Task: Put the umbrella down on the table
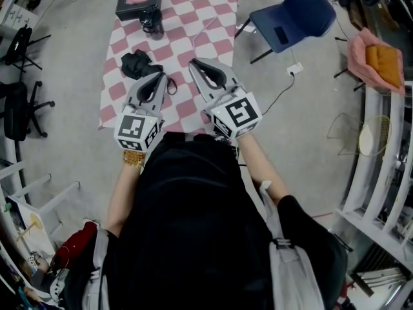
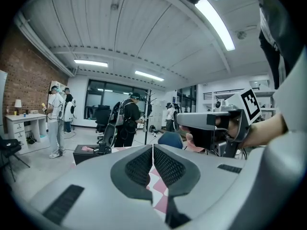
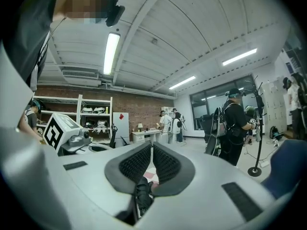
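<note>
The black folded umbrella (image 1: 137, 63) lies on the pink-and-white checkered table (image 1: 193, 18), near its left side. My left gripper (image 1: 159, 77) hovers just right of it, pads together with nothing between them; a black strap (image 1: 171, 86) trails beside it. My right gripper (image 1: 193, 62) is further right over the cloth, also shut and empty. In the left gripper view the jaws (image 2: 152, 147) meet at the tips, with my right gripper's body (image 2: 211, 121) ahead. In the right gripper view the pads (image 3: 152, 145) touch; a black bundle (image 3: 143, 195) shows low behind them, clear of the pads.
A black tissue box (image 1: 138, 4) and a small black object (image 1: 152, 24) stand at the table's far end. A blue chair (image 1: 293, 17) is beyond the right corner, and a pink-cushioned seat (image 1: 377, 60) further right. Office chairs (image 1: 16, 108) stand left. Several people (image 2: 127, 119) stand across the room.
</note>
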A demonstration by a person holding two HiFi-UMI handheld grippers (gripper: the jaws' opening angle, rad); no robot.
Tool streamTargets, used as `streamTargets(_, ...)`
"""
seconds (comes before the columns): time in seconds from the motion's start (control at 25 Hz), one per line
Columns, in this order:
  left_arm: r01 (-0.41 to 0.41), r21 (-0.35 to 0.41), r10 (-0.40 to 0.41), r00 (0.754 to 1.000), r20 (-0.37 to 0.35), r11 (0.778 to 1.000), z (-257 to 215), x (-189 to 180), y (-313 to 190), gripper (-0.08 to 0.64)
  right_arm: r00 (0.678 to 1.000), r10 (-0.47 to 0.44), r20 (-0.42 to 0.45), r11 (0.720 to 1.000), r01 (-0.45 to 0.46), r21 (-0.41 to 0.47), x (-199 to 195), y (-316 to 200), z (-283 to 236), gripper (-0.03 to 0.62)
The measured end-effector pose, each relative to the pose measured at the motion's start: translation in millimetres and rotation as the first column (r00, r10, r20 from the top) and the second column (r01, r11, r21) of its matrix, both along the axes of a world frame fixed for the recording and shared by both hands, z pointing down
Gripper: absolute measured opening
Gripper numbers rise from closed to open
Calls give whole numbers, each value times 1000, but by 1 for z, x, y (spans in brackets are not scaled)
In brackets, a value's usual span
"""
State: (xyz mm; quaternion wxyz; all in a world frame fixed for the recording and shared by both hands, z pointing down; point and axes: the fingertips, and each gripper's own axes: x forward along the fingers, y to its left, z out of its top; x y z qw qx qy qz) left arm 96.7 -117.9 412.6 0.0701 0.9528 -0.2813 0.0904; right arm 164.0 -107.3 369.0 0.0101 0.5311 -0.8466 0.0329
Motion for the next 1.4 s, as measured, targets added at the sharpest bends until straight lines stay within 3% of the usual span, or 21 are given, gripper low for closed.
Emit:
streamTargets(0.76, 43, -57, -42, 999, 20, 997, 42, -26, 8, 17, 998, -49, -36, 992, 45, -115, -42, 5, 71, 23)
streamTargets(1.4, 68, -103, -65, 997, 32, 992, 64, -43, 3, 17, 996, -75, -37, 980, 67, -188, -74, -1, 101, 23)
